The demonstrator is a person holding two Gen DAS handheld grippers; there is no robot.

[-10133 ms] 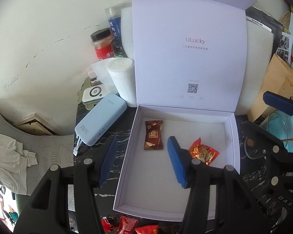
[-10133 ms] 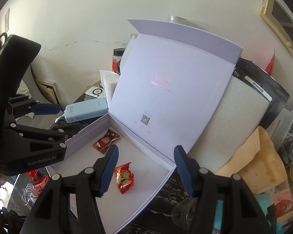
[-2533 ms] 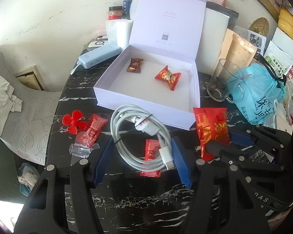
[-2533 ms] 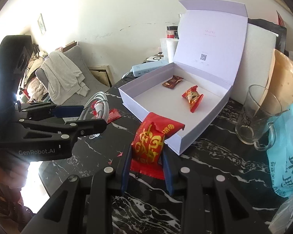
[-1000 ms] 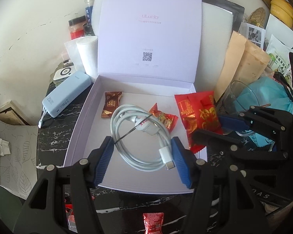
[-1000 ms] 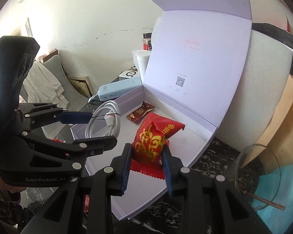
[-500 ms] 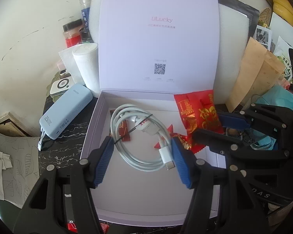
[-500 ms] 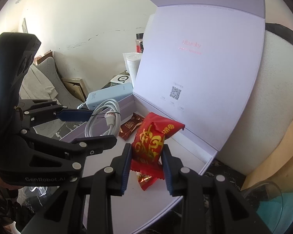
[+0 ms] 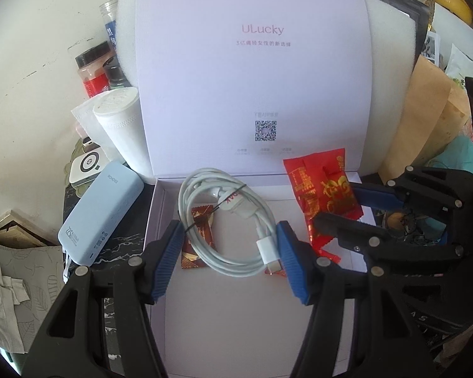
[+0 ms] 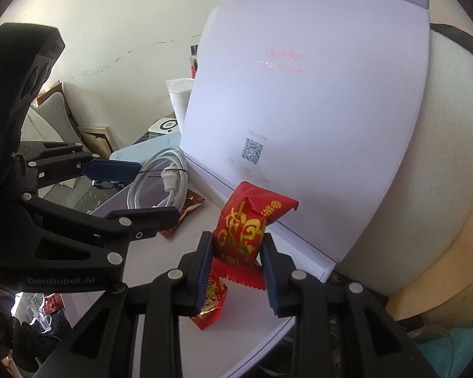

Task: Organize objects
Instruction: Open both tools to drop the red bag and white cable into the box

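power bank (image 9: 102,212): at 9 o'clock of the box, on the table, not yet packed.
left gripper (image 9: 228,260): jaws clamped on the coiled white cable (image 9: 224,223), held over the box floor.
box (image 9: 236,315): open, lid upright at 12 o'clock; a brown candy (image 9: 198,236) lies inside under the cable.
right gripper (image 10: 236,267): jaws pinching the red snack packet (image 10: 246,226) at 3 o'clock of the cable (a small red candy (image 10: 211,305) lies below it).
progress: two sweets in; cable and packet await release.
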